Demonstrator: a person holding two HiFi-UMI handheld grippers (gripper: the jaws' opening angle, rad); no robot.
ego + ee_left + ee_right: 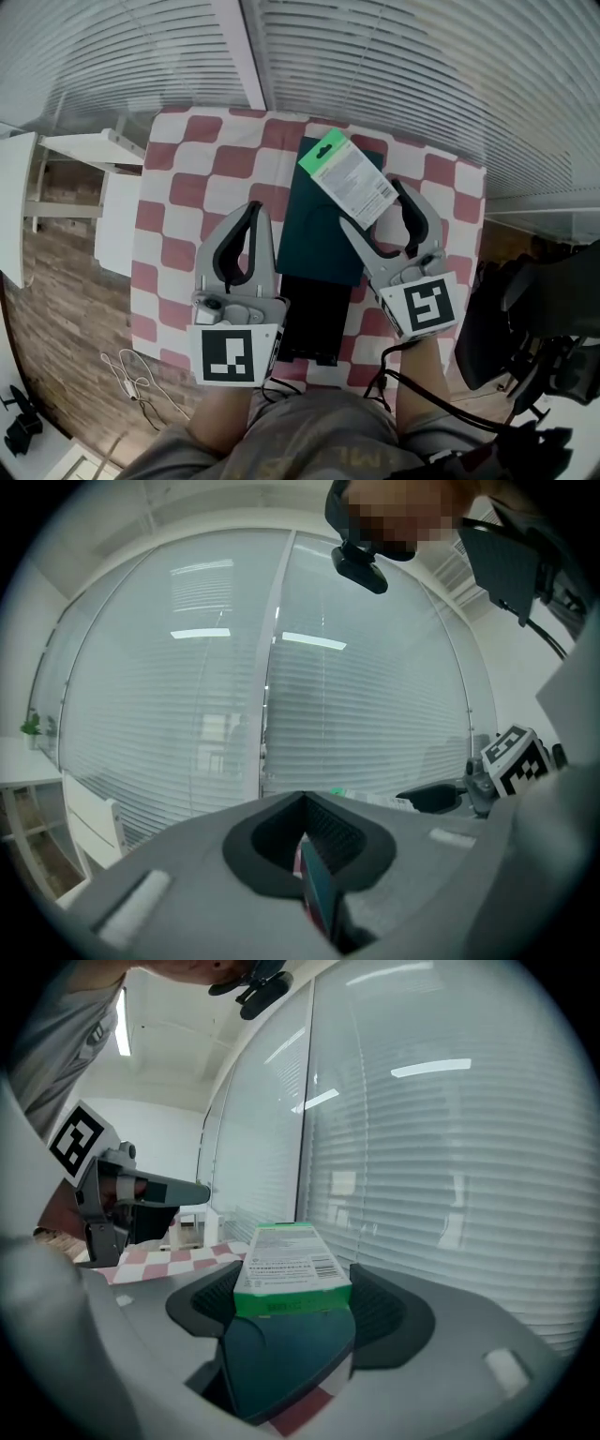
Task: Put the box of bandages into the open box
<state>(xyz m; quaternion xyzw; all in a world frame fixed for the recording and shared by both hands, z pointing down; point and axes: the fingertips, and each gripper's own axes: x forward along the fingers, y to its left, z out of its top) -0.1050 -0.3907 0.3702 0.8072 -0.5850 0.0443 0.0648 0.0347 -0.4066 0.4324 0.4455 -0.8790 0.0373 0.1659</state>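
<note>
**Holding the box of bandages (352,180) above the open box (314,239)**

The right tool (373,204) is clamped on its near end. The long axis slants away and to the left, with the green end aimed at the blinds (394,66). It hangs over the open box's teal far half. The left tool (254,212) sits just beside that box, tips pinched together. A teal edge shows through its gap, probably not gripped. Below is a red-and-white checked table (169,234), with wood floor (56,300) to the left.

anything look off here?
Nothing spilled or damaged. One oddity: the bandage box, clamped in the right gripper, sits diagonal to the open box. In the head view it overlaps the teal lid, not the black interior.
</note>
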